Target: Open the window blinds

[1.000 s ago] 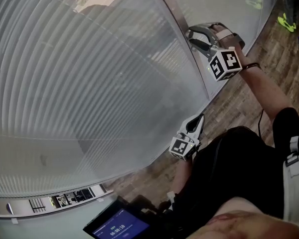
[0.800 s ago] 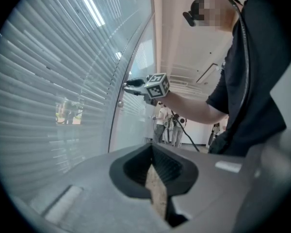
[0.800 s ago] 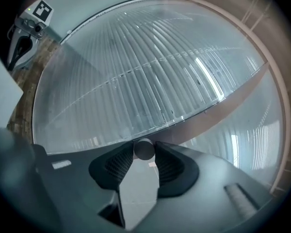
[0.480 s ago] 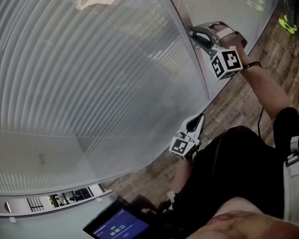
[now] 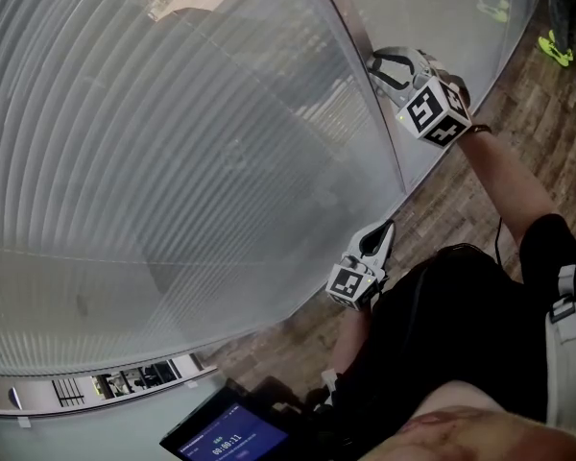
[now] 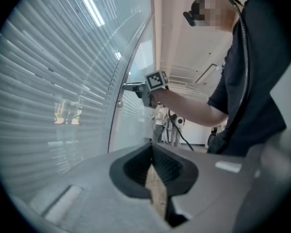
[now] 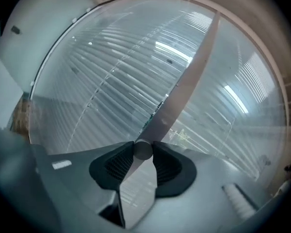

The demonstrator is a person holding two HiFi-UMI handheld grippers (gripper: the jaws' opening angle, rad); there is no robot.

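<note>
Grey slatted blinds (image 5: 173, 142) hang behind a glass pane, with a narrow upright frame post (image 5: 350, 27) at their right edge. My right gripper (image 5: 386, 65) reaches to that post. In the right gripper view its pads are pressed on a small round grey knob (image 7: 143, 150) at the post (image 7: 184, 91). Its jaws have just been closing, and the knob sits between them. My left gripper (image 5: 381, 231) hangs lower, near the person's body and away from the glass, with its fingers together and nothing in them. The left gripper view shows the right gripper (image 6: 131, 87) at the pane's edge.
Wood floor (image 5: 461, 190) runs along the foot of the window. A dark screen with a timer (image 5: 226, 435) sits at the bottom, by the low window frame (image 5: 125, 382). Yellow-green shoes (image 5: 554, 44) lie at the top right. People (image 6: 167, 125) stand far off.
My right gripper has rolled about its own axis at the post, so its marker cube now faces differently, and its jaws have narrowed onto the knob. The left gripper has stayed put.
</note>
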